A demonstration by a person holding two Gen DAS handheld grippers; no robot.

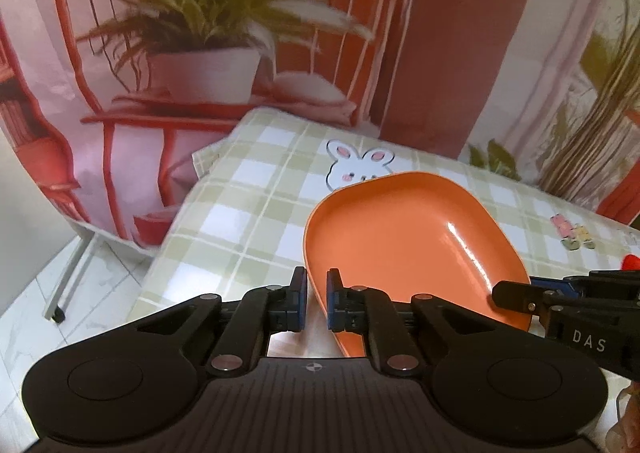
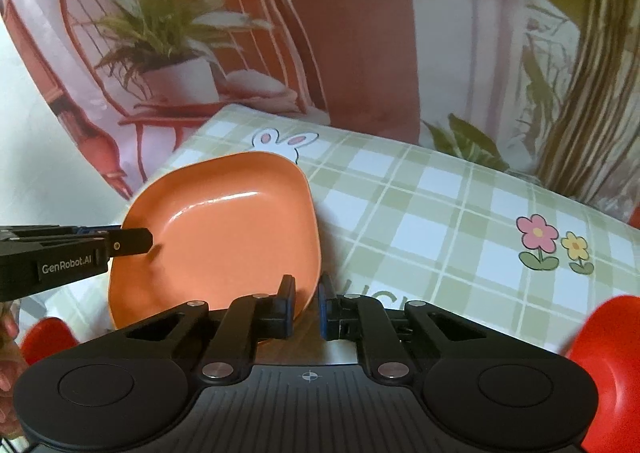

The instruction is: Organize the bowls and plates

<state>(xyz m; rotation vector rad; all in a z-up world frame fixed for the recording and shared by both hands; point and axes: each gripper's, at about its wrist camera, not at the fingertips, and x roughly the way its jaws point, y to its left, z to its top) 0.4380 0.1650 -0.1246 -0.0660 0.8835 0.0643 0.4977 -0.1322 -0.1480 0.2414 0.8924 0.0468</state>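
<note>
Plate (image 1: 404,237), orange, on checked tablecloth (image 1: 240,213). Left gripper (image 1: 317,303) clamps its near-left rim. Right gripper (image 2: 306,307) clamps its near-right rim.

- Orange plate (image 2: 224,229) held tilted over left part of checked tablecloth (image 2: 440,213); left gripper (image 1: 317,303) pinches its left rim, right gripper (image 2: 306,307) its near-right rim, so both block that side
- Cloth right of plate, out to flower print (image 2: 554,243), bare: free passage
- Red item (image 2: 612,337) at near-right edge, another red item (image 2: 48,337) near-left: obstacles, kind unclear
- Printed backdrop (image 1: 200,53) closes far side just behind table edge
</note>
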